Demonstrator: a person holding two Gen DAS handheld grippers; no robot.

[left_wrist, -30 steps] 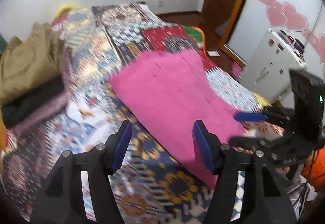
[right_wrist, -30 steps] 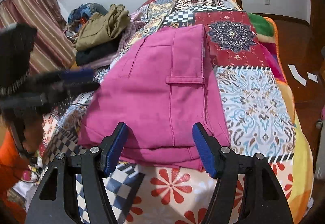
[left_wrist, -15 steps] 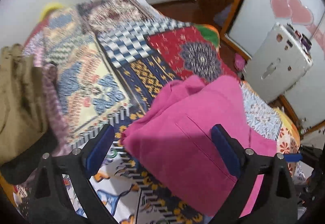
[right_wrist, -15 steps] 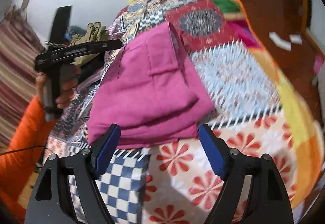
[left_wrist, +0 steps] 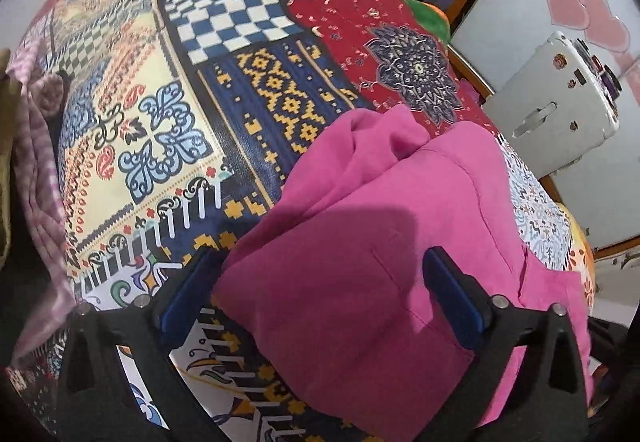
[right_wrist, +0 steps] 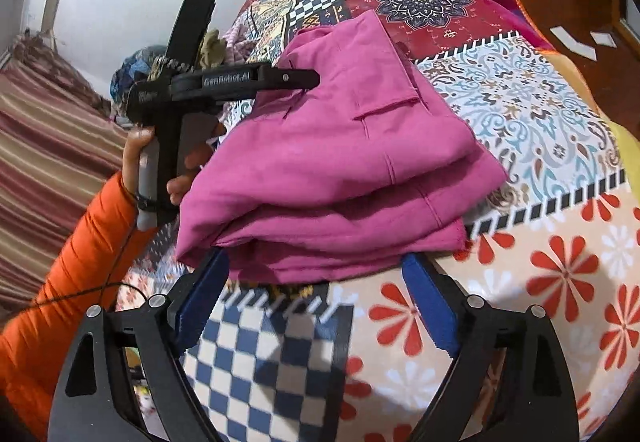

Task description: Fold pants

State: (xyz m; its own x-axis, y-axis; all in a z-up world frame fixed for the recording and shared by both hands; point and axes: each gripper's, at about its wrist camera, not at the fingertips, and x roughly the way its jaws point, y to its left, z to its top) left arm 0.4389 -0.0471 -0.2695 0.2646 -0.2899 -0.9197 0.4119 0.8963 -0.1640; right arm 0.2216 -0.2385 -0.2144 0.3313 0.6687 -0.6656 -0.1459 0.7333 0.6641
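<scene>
The pink pants (right_wrist: pixel 340 161) are lying folded into a thick, layered bundle on the patchwork bedspread (right_wrist: pixel 540 101), near the foot corner of the bed, with several stacked edges facing the right wrist camera. In the left wrist view the same pants (left_wrist: pixel 380 262) are bulging up between the fingers, with a loose, rumpled hump at the far end.

The left hand-held gripper (left_wrist: pixel 320 306) is hovering at the side of the bundle with its blue-padded fingers spread wide, one on either side of the near corner, gripping nothing. From the right wrist view its black body (right_wrist: pixel 224 81) is reaching over the far side of the cloth. The right hand-held gripper (right_wrist: pixel 316 302) is also standing wide apart, its fingers just short of the bundle's near edge and not closing on the fabric.

The fabric is looking soft, limp and fairly light, with a matte, brushed surface that should not be slippery against the pads. Being several layers thick, it is likely to sag and slide apart if lifted by one layer alone. A sensible hold would be to pinch through all the stacked layers at the near folded edge, or at two corners at once, keeping the bundle supported by the bed while the rumpled far end is being flattened.
</scene>
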